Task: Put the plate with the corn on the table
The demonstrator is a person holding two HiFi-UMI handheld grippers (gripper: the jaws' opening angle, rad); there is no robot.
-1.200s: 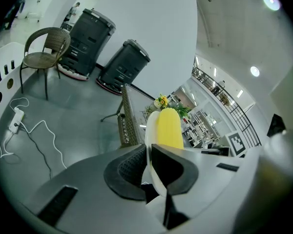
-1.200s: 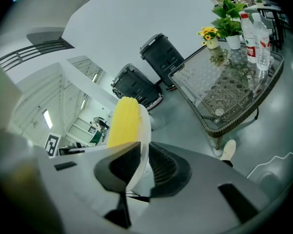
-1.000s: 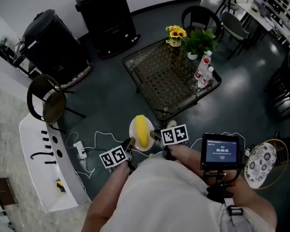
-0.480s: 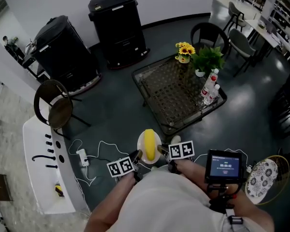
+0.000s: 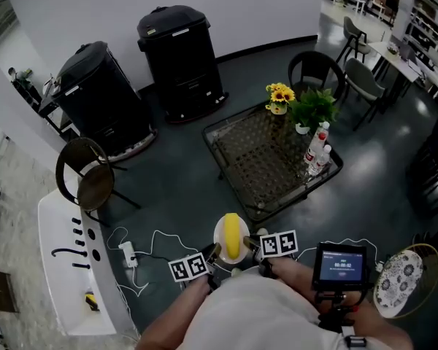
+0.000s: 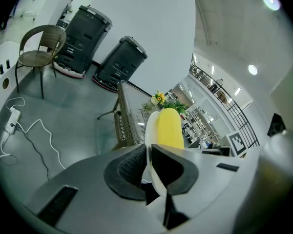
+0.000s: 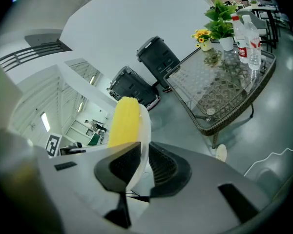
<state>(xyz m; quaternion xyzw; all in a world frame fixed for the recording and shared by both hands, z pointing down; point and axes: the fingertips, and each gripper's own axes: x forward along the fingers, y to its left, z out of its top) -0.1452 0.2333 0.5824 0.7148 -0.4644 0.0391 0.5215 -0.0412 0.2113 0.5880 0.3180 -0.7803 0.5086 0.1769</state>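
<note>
A small white plate [image 5: 220,239] carries a yellow corn cob [image 5: 232,236] and hangs in the air over the dark floor, just short of the glass-topped wicker table [image 5: 266,152]. My left gripper [image 5: 214,253] is shut on the plate's left rim, and my right gripper [image 5: 250,245] is shut on its right rim. In the left gripper view the plate [image 6: 151,130] stands edge-on between the jaws with the corn [image 6: 169,128] beside it. In the right gripper view the plate [image 7: 144,130] and corn [image 7: 123,122] sit likewise, with the table [image 7: 219,89] ahead.
On the table stand a sunflower pot [image 5: 278,98], a green plant [image 5: 312,109] and two water bottles [image 5: 317,146]. Two black bins [image 5: 179,57] line the wall. Chairs [image 5: 89,177] stand around. A power strip and white cables [image 5: 128,254] lie on the floor by a white counter [image 5: 62,268].
The view has tilted up and the table, bins and chairs have slid down and closer. Both grippers still hold the plate with the corn between them.
</note>
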